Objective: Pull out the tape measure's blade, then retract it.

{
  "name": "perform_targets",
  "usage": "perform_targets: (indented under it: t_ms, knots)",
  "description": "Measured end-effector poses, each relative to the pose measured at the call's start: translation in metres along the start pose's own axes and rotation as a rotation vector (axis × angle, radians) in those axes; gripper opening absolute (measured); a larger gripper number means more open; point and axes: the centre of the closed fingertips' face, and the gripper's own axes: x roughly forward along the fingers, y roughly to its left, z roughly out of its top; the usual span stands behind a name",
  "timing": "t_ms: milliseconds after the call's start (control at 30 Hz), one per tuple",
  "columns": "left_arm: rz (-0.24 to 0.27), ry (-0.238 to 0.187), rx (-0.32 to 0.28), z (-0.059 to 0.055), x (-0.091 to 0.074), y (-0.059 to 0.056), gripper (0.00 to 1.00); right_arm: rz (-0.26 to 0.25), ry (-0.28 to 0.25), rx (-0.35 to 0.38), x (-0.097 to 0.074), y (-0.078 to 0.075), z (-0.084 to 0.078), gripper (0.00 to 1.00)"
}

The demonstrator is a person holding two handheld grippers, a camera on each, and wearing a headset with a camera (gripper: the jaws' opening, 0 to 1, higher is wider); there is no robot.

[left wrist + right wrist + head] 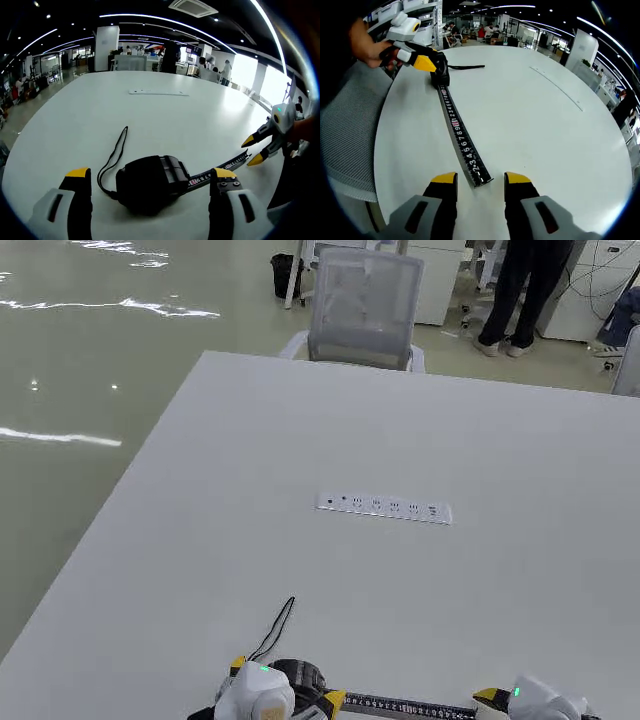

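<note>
The black tape measure case (152,182) lies on the white table (250,490) between the jaws of my left gripper (150,174). Those jaws stand open, with a gap on each side of the case. A black wrist strap (116,150) trails from the case. The blade (460,135) is pulled out and lies flat on the table, numbers up. Its end hook (481,179) rests between the fingertips of my right gripper (481,178), which is open and not pinching it. In the head view the case (300,680) and blade (405,706) sit at the near table edge.
A white power strip (385,508) is set into the table's middle. A mesh office chair (362,305) stands at the far edge, and a person (525,290) stands beyond it. The table's left edge drops to a glossy floor (80,390).
</note>
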Motion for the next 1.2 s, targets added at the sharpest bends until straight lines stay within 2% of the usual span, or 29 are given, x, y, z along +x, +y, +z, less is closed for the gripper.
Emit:
perform_targets:
  t_ms: [233, 367, 433, 467, 600, 733, 833, 933, 1100, 1200]
  knots:
    - [-0.006, 0.005, -0.004, -0.003, 0.001, -0.003, 0.98, 0.022, 0.015, -0.012, 0.002, -0.001, 0.002, 0.31]
    - [-0.005, 0.003, 0.0, -0.003, 0.002, -0.004, 0.97, 0.033, 0.029, -0.026, 0.003, 0.0, -0.001, 0.24]
    - [-0.004, 0.008, -0.007, -0.005, 0.004, -0.005, 0.97, 0.041, 0.062, -0.039, 0.002, 0.001, -0.005, 0.18]
    - [-0.004, 0.011, -0.011, -0.006, 0.006, -0.005, 0.97, 0.043, 0.049, -0.033, 0.003, 0.002, -0.002, 0.17]
    - [0.004, 0.017, -0.034, -0.008, 0.008, -0.003, 0.97, 0.067, 0.068, 0.003, 0.0, 0.006, -0.004, 0.16]
    - [0.019, 0.023, -0.049, -0.009, 0.01, 0.002, 0.94, 0.07, 0.065, -0.024, 0.001, 0.006, -0.006, 0.15]
    - [0.033, 0.039, -0.086, -0.014, 0.012, 0.007, 0.91, 0.08, 0.07, -0.038, 0.002, 0.005, -0.007, 0.15]
    - [0.032, 0.037, -0.091, -0.014, 0.011, 0.007, 0.85, 0.085, 0.075, -0.041, 0.002, 0.006, -0.007, 0.15]
    - [0.034, 0.048, -0.105, -0.015, 0.012, 0.007, 0.82, 0.086, 0.079, -0.046, 0.001, 0.006, -0.007, 0.14]
    - [0.033, 0.078, -0.091, -0.02, 0.014, 0.004, 0.79, 0.086, 0.08, -0.04, 0.001, 0.006, -0.007, 0.14]
